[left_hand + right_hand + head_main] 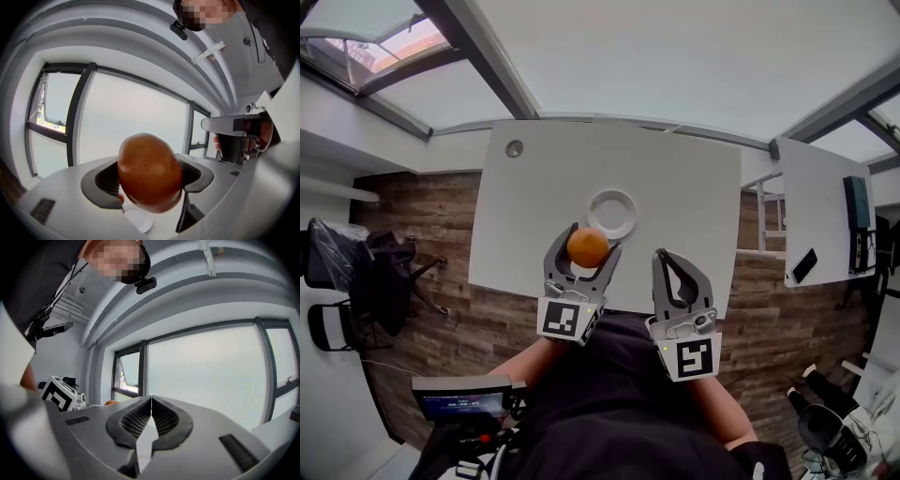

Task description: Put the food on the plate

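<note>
Head view shows the left gripper (590,238) pinching a smooth, round orange-brown food item (588,248) in the air near a small white round plate (592,214), the right gripper (667,255) pressed together and empty; next it likely needs carrying over the plate and releasing

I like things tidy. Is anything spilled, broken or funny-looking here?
Nothing stands out. The left gripper holds the round orange food between its jaws, near the plate. The plate lies flat and empty on the table, and no spills show. The right gripper is shut and empty.
</note>
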Motion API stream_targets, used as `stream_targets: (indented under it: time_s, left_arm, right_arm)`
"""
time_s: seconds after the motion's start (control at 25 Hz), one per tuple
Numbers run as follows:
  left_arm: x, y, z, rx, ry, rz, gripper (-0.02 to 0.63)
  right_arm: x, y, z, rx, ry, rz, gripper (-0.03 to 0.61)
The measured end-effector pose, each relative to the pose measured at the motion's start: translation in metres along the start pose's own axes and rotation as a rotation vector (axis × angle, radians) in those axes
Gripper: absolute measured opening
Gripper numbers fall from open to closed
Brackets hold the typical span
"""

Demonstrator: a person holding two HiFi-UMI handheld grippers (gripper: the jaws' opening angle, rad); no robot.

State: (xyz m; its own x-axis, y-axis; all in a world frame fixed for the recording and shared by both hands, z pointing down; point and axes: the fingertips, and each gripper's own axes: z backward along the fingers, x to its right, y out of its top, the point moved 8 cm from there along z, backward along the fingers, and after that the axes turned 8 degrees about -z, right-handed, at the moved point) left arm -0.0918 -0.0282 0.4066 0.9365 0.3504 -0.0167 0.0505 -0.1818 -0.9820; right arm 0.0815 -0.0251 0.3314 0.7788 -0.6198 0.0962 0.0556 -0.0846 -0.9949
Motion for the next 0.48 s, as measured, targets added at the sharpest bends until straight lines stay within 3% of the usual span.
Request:
stream_targets:
  time_s: [0.28,0.48]
  left_arm:
    - [-0.006,-0.022,-0.016,-0.069,-0.011,-0.01,0.333]
    - [-0.011,-0.028,-0.025,-0.107,-0.026,-0.11,0.333]
  right_arm:
    - [0.002,-0.001,-0.002,0.007,-0.016,-0.002,0.008]
    - [-0.002,0.003,0.005,0.009,-0.029,-0.007,0.008]
